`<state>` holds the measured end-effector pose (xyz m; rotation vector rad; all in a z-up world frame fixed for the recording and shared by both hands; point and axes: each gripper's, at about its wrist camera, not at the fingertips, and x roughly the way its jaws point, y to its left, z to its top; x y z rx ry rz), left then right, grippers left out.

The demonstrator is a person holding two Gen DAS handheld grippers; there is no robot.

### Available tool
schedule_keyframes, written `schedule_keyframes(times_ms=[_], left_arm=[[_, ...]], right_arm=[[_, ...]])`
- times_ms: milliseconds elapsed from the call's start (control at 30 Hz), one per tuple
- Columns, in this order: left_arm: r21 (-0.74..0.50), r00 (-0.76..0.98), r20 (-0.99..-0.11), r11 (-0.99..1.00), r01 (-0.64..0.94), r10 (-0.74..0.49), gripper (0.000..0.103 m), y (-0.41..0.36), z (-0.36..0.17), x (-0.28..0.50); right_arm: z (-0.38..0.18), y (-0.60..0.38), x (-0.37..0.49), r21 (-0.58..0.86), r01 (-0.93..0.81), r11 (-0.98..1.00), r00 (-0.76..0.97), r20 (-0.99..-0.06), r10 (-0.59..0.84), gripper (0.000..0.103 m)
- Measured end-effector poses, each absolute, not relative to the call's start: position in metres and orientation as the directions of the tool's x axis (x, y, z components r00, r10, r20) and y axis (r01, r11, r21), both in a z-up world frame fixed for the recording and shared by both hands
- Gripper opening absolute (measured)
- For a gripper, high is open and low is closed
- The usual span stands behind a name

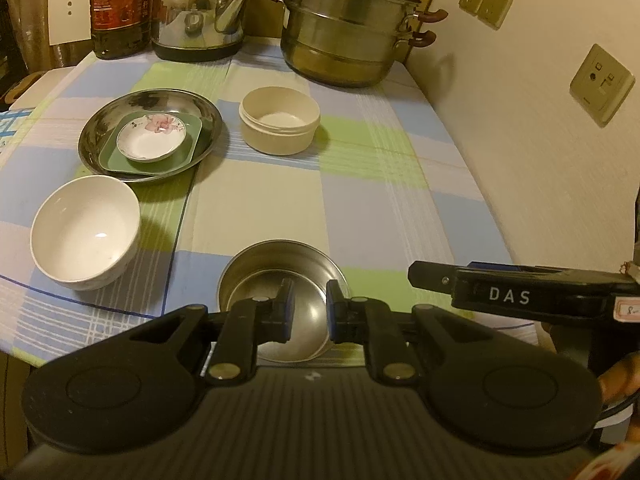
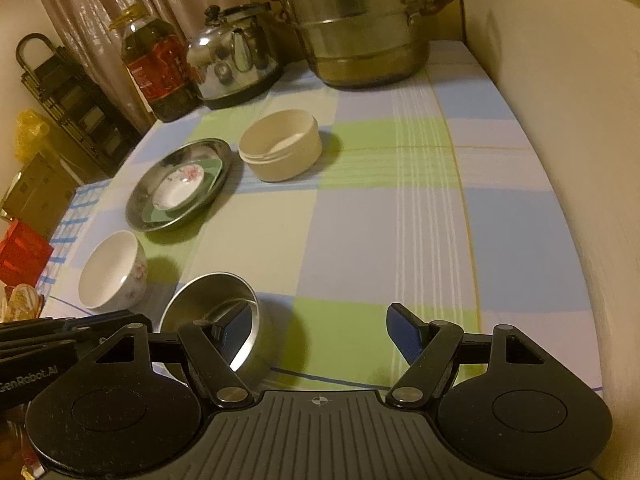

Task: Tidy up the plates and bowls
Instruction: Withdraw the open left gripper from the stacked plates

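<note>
Left jaws nearly closed over steel bowl (image 1: 280,276), holding nothing; right jaws open.

A home kitchen: kettle (image 1: 200,12), steamer pot (image 1: 348,20), oil bottle (image 1: 120,4), checked tablecloth (image 1: 400,184).

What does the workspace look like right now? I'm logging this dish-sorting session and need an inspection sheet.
Surface: table under a checked blue, green and white cloth.
Job's things: steel plate holding a green square dish and a floral saucer; white bowl; cream bowl; steel bowl, nearest.
Clutter: oil bottle, kettle, steamer pot at the far edge.
Grippers: left gripper jaws narrow, nothing between them; right gripper jaws wide, empty.
Cables: nothing seen.
Surroundings: wall sockets, curtain.
</note>
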<state>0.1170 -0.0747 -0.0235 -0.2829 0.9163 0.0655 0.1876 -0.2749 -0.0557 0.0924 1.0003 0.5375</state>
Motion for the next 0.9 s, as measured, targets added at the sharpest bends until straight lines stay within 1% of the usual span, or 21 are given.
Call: schedule_keyframes(times_ms=[267,567,700,900], left_arm=[[-0.226,0.602,-0.793,0.963,-0.147,-0.094,0.014,-0.067,-0.031,0.145],[-0.201,0.597,-0.799,0.967,-0.156,-0.07,0.015,-0.044,-0.036,0.191],[-0.191,0.6,-0.798,0.968,-0.163,-0.057,0.02,-0.032,-0.038,0.215],[-0.19,0.593,-0.803,0.968,-0.167,-0.056,0.02,-0.016,-0.045,0.248]], right_arm=[[-0.064,-0.269,0.203,0.302,-0.372,0.878,0.416,-0.791,0.448,0.075],[-0.07,-0.259,0.239,0.286,-0.355,0.89,0.421,-0.801,0.426,0.075],[-0.075,-0.251,0.259,0.277,-0.354,0.893,0.422,-0.805,0.417,0.075],[-0.083,-0.24,0.289,0.286,-0.342,0.895,0.419,-0.806,0.418,0.075]])
